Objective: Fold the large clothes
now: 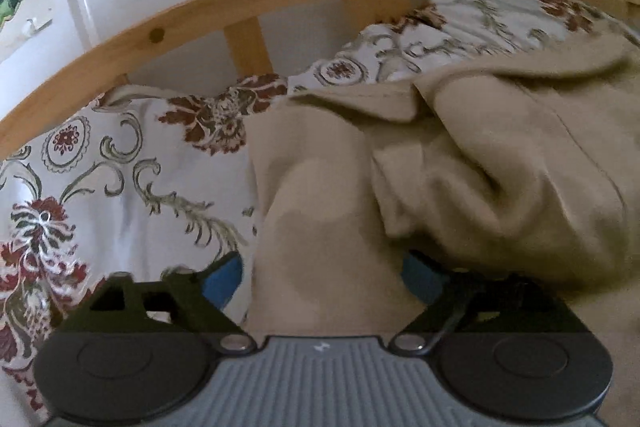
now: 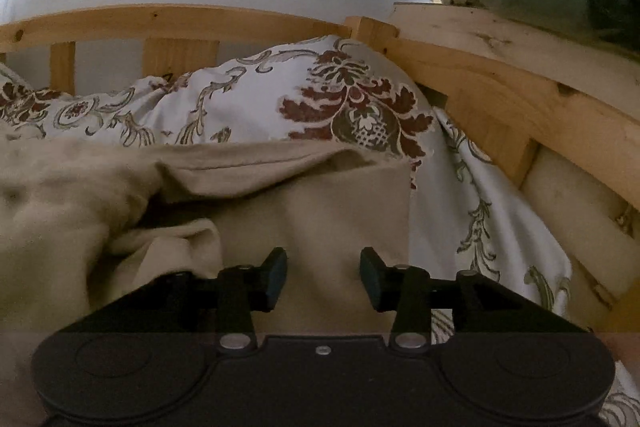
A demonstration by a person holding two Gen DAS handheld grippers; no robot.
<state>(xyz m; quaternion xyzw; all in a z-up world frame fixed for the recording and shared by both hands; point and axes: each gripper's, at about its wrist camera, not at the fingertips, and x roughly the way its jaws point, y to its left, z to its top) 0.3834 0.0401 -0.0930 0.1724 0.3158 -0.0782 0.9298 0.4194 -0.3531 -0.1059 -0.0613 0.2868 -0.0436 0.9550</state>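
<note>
Left gripper (image 1: 322,279) is spread wide with the beige garment (image 1: 460,163) bunched between its fingers, unclamped. Right gripper (image 2: 323,277) is also spread, above the garment's flat corner on the bedspread (image 2: 248,107). Risk: closing now may pinch several layers or the bedspread, skewing the fold.

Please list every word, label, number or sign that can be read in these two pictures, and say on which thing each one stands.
None can be read.
Left gripper: a small pale mark on its grey ribbed body, too small to read.
Beige garment, floral bedding, wooden bed frame: no text shows.
</note>
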